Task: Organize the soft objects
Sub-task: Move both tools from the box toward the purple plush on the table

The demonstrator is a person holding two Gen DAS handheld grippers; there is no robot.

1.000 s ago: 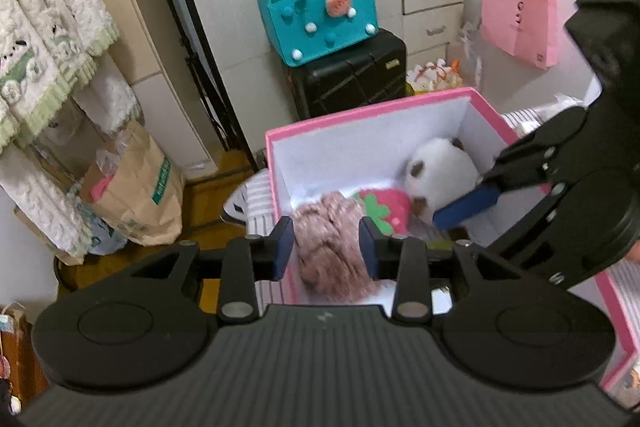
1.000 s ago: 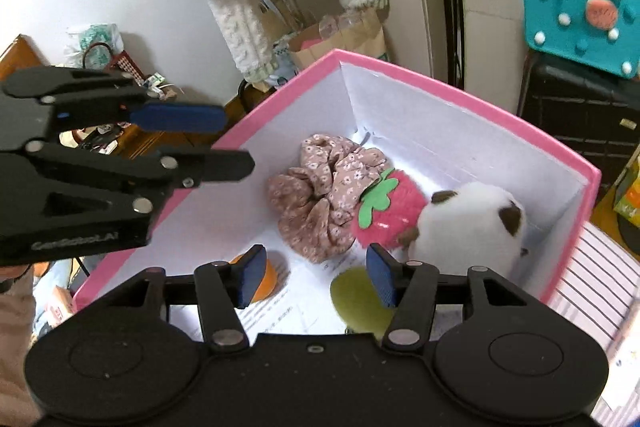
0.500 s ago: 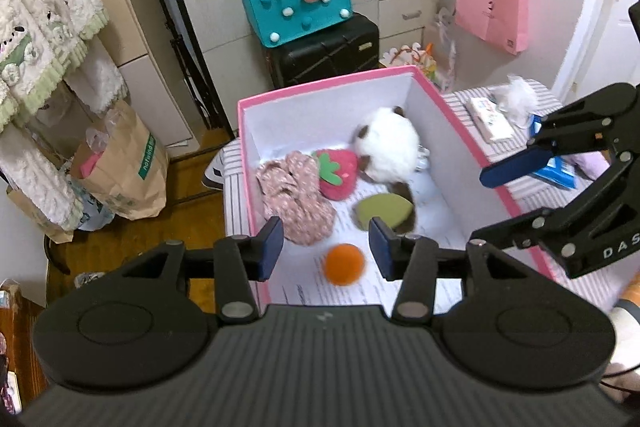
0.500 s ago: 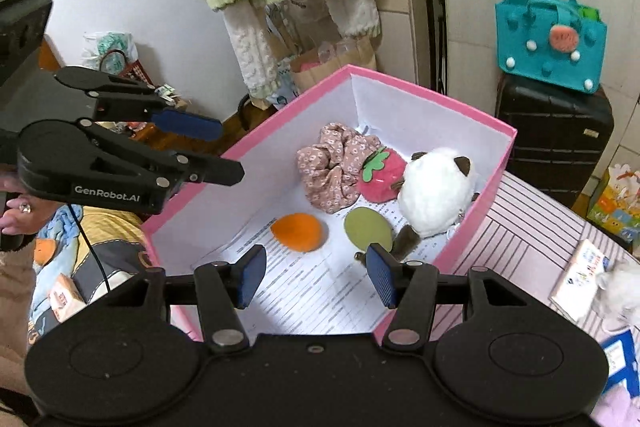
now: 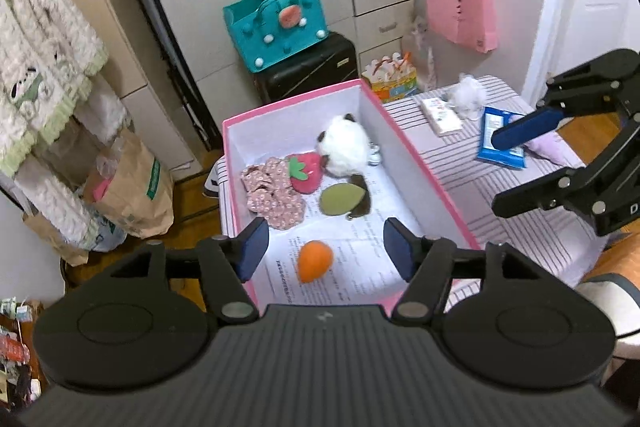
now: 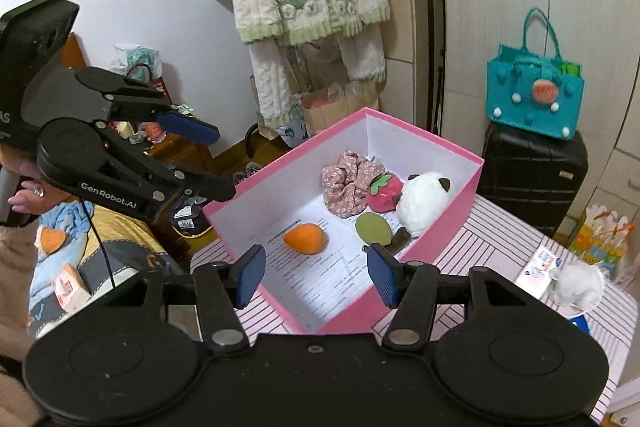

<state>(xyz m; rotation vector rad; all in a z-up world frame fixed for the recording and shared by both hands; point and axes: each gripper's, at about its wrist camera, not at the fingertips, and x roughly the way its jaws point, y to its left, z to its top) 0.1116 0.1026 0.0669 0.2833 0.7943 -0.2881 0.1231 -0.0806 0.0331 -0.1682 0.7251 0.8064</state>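
A pink box [image 5: 294,99] [image 6: 432,239] with a white inside holds a floral scrunchie [image 5: 272,195] [image 6: 346,183], a strawberry plush [image 5: 306,173] [image 6: 384,193], a white plush animal [image 5: 344,147] [image 6: 424,199], a green leaf-shaped plush [image 5: 342,199] [image 6: 372,229] and an orange plush [image 5: 315,261] [image 6: 305,238]. My left gripper [image 5: 325,253] [image 6: 224,163] hovers above the box's near end. Its jaws are opening and nothing is between them. My right gripper [image 6: 316,275] [image 5: 500,173] hangs open and empty above the near corner of the box.
The box stands on a striped table [image 5: 520,239]. To its right lie a white fluffy item [image 5: 466,93], a tissue packet [image 5: 442,113], a blue wipes pack [image 5: 504,157] and a purple item [image 5: 548,151]. Behind are a black suitcase [image 5: 308,67] and a teal bag [image 5: 280,23].
Both grippers have drawn back and up from the box, so its whole inside shows. The left jaws, earlier close around the floral scrunchie, have widened; the scrunchie lies in the box.
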